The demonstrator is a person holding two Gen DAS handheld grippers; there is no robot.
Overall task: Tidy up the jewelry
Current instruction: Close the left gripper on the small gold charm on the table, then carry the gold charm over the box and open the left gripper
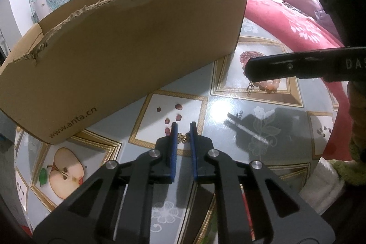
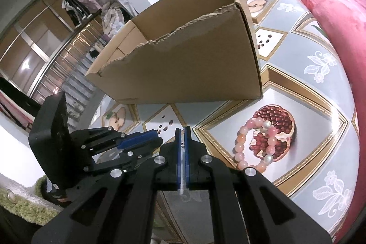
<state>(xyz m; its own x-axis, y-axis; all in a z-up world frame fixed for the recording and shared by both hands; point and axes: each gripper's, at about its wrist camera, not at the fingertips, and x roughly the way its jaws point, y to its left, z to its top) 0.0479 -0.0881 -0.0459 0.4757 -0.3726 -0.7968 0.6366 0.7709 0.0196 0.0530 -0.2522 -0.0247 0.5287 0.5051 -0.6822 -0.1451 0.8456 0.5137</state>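
Gold-coloured and small, a butterfly-shaped charm (image 1: 184, 137) sits between the blue pads (image 1: 172, 143) of the left gripper (image 1: 183, 127), low in the centre of the left wrist view; the jaws have drawn in close on either side of it and the pads appear to touch its wings, so it looks pinched. It lies just over a white tile of the patterned tabletop (image 1: 228, 106), near some printed red seeds.

The right gripper (image 2: 182, 129) has its blue pads pressed together, with a thin chain link (image 2: 182, 144) caught in the narrow slit between them at the middle of the right wrist view. In the left wrist view that same gripper reaches in from the right edge, and a short length of chain (image 1: 250, 86) hangs from its tip.

A bracelet of pink beads (image 2: 256, 145) lies on the pomegranate print, at the right of the right wrist view, just beside the right gripper. The torn cardboard box (image 1: 128, 47) stands beyond both grippers, filling the upper left. Both grippers point downward toward the table.
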